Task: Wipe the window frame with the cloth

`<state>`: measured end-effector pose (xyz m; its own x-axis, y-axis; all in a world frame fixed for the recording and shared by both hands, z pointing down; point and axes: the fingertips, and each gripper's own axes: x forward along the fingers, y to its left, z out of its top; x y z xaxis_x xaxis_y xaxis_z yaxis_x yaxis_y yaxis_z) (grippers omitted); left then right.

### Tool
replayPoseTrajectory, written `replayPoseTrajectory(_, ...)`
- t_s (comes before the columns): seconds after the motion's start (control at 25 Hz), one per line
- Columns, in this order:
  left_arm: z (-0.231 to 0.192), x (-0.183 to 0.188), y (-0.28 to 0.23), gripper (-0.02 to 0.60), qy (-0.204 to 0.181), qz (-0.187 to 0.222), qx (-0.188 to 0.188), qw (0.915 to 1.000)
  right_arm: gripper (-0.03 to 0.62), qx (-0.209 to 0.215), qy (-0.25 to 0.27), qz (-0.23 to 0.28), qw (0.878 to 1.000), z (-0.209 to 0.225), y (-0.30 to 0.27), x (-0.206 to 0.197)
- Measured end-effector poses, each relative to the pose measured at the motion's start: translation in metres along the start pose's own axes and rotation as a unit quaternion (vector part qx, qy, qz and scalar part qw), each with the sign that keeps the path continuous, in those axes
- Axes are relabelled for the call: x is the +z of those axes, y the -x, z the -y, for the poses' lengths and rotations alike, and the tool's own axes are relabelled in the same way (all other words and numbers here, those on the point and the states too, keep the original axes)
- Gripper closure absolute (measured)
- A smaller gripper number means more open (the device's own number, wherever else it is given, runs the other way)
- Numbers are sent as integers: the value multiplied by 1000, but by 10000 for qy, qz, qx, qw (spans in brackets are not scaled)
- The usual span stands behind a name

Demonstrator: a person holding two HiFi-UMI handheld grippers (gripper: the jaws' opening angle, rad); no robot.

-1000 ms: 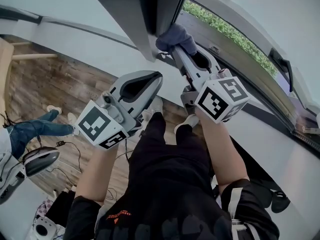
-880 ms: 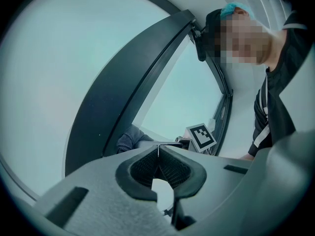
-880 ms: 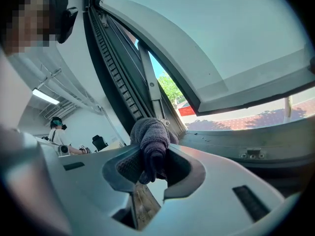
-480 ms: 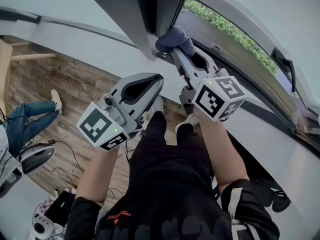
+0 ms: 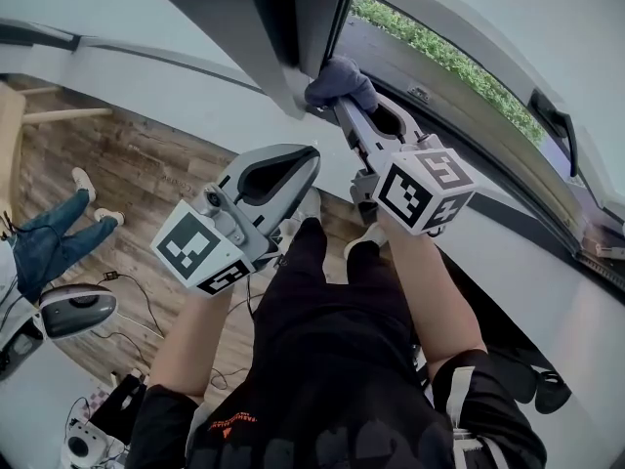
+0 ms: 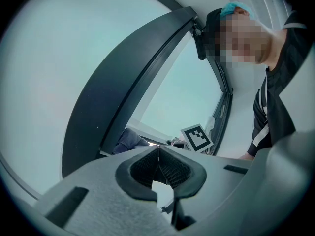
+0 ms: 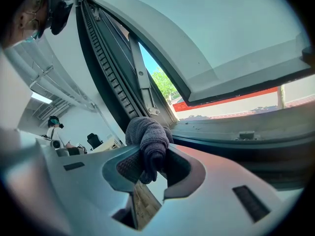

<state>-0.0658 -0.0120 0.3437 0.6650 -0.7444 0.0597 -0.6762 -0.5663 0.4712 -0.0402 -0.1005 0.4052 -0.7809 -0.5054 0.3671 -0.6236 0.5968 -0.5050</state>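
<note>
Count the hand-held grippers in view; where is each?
2. The left hand-held gripper is shut and empty, apart from the window frame. The right hand-held gripper is shut on the cloth, holding it against the frame's lower end.

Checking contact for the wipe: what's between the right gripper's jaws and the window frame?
Only the cloth, pinched in the right gripper and bunched against the dark window frame; the head view shows it best.

No words or numbers can be read here. The small orange print on the person's black top is too tiny to make out.
</note>
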Motion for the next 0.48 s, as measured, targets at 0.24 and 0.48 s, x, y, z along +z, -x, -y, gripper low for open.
replayPoseTrajectory(0.24,7,-1,-5,557,-13,-45,-68,10000,500,-61,-36,16,10000,6,10,-1)
replayPoseTrajectory(0.48,19,-1,-16,557,-41,-78,-141,9999,500,-111,-85,12,9999,14,26,-4)
